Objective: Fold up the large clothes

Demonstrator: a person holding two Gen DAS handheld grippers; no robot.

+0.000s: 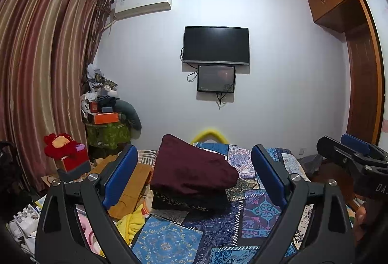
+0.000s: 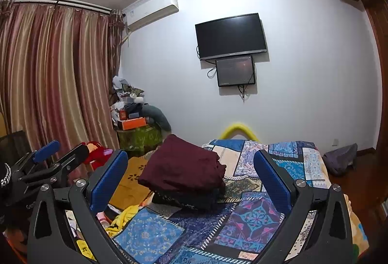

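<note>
Nearest, left tongs (image 1: 194, 174) spread wide, blue pads well apart, nothing between them; right tongs (image 2: 191, 179) likewise agape and empty, both raised above the bed (image 1: 167, 242) and facing the far wall. Just beyond, patchwork quilt (image 2: 252, 218) lying bare on the near half, a yellow cloth (image 2: 123, 215) spilling off the left edge. Past that, toward the middle of the bed, folded maroon garment (image 1: 191, 167) resting on top of a folded dark patterned garment (image 1: 189, 201), the two stacked as a neat pile, touched by neither tongs. Judged from this: folding of these two pieces done, pile set down, hands free; no unfolded large garment visible on the quilt, so either the job nearly finished or another piece to be fetched from out of view. Left of the bed, cardboard (image 2: 131, 181) and clutter on the floor, a red plush (image 1: 60, 143) further back. Farthest, striped curtains (image 1: 43, 46), a wall-mounted TV (image 1: 215, 44) with a smaller screen (image 1: 215, 78) beneath.
</note>
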